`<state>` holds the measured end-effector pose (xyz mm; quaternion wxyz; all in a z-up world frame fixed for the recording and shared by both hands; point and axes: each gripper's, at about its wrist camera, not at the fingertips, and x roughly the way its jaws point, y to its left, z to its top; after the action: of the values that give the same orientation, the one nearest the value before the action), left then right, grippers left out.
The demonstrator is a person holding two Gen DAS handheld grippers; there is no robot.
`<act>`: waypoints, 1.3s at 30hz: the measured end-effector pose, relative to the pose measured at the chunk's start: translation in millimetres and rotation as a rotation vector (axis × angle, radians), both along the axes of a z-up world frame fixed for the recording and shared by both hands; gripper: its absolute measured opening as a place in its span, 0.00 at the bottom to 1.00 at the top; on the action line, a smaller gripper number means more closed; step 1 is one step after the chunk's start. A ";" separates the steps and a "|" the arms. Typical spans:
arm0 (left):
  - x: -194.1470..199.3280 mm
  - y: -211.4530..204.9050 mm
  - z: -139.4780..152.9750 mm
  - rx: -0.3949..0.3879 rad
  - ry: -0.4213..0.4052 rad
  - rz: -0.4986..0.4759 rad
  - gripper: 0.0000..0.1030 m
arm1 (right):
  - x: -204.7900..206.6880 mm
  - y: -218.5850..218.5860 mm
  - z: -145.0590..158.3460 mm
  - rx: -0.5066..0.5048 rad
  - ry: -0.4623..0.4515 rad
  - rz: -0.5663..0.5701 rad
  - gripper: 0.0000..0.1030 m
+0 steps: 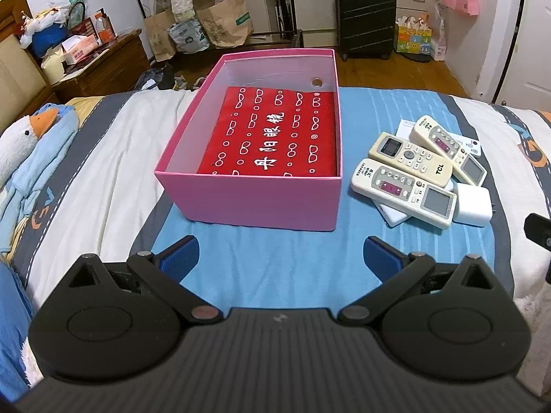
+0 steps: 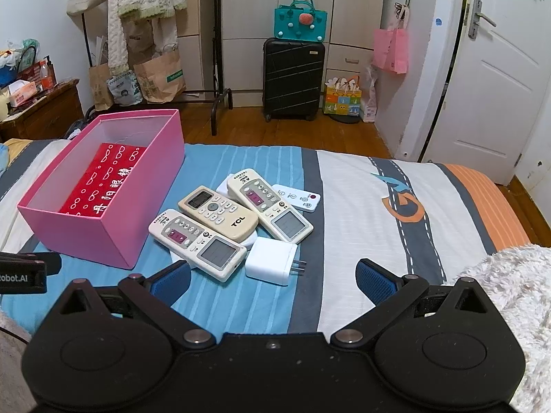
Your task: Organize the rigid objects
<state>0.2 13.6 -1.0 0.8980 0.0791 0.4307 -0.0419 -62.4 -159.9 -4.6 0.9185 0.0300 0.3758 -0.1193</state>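
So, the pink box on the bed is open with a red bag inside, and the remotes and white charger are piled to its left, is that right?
Not quite: the pile lies to the right of the pink box, not the left. The left wrist view shows the TCL remote, two other remotes and the white charger on the box's right. The rest holds: the box is open, with the red bag inside.

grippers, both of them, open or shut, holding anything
left gripper: open, holding nothing.
right gripper: open, holding nothing.
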 end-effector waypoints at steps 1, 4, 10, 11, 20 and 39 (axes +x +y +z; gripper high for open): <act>-0.1 0.4 -0.2 0.001 -0.001 0.001 1.00 | 0.3 0.2 -0.1 0.000 0.001 0.000 1.00; -0.2 0.7 0.0 0.001 -0.002 0.000 1.00 | -0.3 0.8 0.0 -0.001 0.001 0.000 1.00; 0.2 0.9 0.0 -0.003 -0.001 0.000 1.00 | 1.0 1.0 -1.3 -0.006 0.005 0.002 1.00; 0.2 0.7 0.0 -0.003 -0.002 0.000 1.00 | 1.0 0.7 -1.3 -0.006 0.005 0.002 1.00; -0.1 0.3 -0.2 -0.003 -0.004 -0.002 1.00 | 1.5 0.6 -1.7 -0.007 0.008 0.004 1.00; -4.7 5.9 -0.7 -0.046 -0.099 -0.005 1.00 | -5.7 10.4 2.1 -0.029 -0.117 0.036 1.00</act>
<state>-4.5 19.5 -1.7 0.9197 0.0614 0.3846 -0.0502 -68.1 -149.5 -2.5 0.9412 0.0167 0.3202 -0.1066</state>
